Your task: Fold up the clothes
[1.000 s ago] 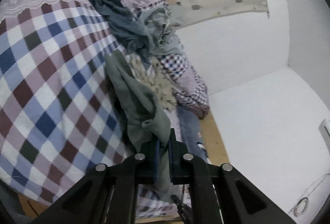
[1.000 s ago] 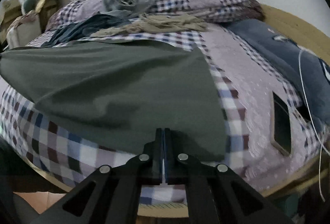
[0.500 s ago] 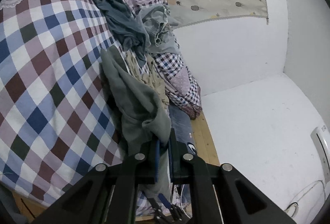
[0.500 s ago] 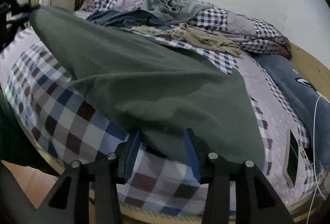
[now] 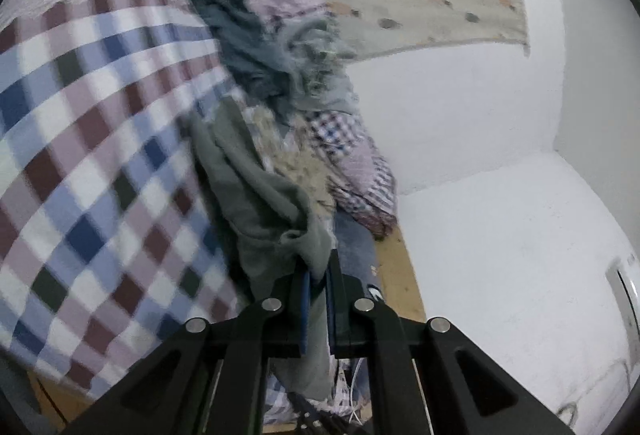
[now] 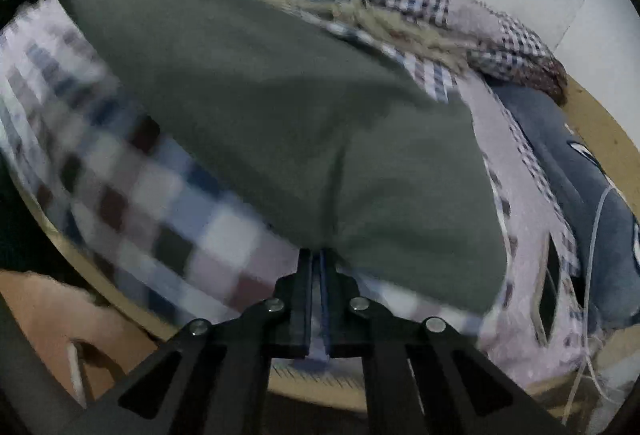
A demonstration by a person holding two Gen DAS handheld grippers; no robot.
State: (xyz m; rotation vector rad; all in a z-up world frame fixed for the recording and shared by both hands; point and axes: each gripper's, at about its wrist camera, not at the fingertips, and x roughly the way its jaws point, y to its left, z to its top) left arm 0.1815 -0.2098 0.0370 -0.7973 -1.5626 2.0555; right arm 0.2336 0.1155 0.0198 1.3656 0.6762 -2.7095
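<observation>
An olive-green garment [image 6: 280, 107] is stretched over the checked bedspread [image 6: 168, 219] in the right wrist view. My right gripper [image 6: 316, 255] is shut on its near edge, which puckers into a crease at the fingertips. In the left wrist view the same green garment [image 5: 260, 195] hangs bunched and edge-on, and my left gripper [image 5: 318, 267] is shut on a fold of it, with cloth trailing down between the fingers. Both views are blurred by motion.
A pile of other clothes lies at the far side of the bed: a dark teal piece [image 5: 236, 35], a grey one [image 5: 320, 75] and a beige knit [image 6: 400, 23]. A blue-grey pillow [image 6: 580, 171], a dark phone [image 6: 550, 291] and a white cable lie at right. White wall [image 5: 460, 115] beyond.
The right gripper stood open around the garment's edge half a second ago and has now shut on it. The left gripper keeps its hold; both cameras have shifted.
</observation>
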